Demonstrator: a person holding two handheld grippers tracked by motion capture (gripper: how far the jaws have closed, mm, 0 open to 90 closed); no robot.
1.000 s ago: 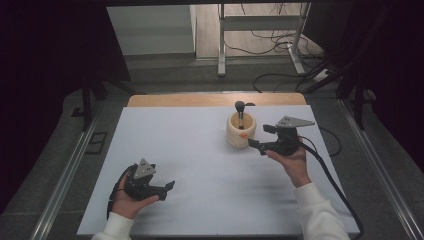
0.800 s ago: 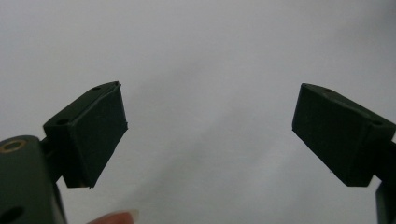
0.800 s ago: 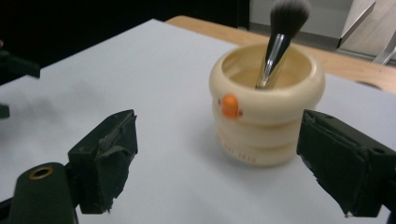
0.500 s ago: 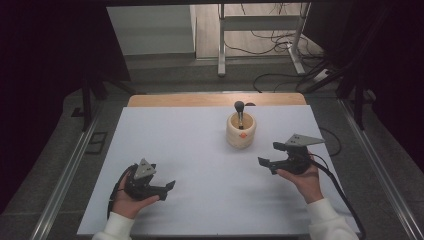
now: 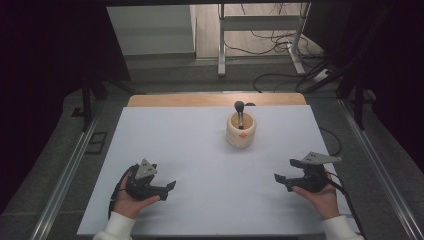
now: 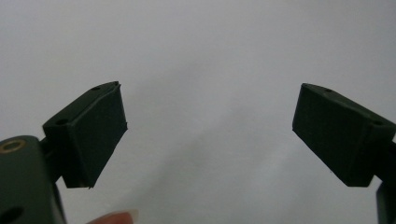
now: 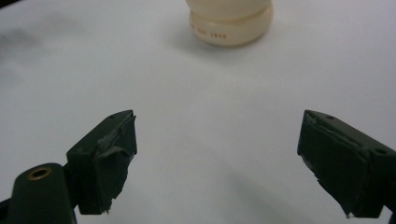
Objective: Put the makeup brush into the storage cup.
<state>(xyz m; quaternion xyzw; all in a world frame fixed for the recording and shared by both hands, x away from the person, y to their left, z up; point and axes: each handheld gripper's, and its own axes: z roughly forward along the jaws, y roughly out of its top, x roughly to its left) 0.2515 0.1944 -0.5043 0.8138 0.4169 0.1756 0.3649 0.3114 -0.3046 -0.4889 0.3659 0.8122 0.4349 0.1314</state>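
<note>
Right gripper has pulled back from the cream round wooden cup to the near right, jaws spread wide, empty. Left gripper unchanged at near left, jaws also wide apart, holding nothing. Cup stands far of centre on the white table sheet, a black-knobbed tool upright in it. Grey floor, cables and a metal stand beyond the table. Nothing between grippers and cup.

The right gripper view's top edge cuts off the cream jar; its red print is unreadable.
</note>
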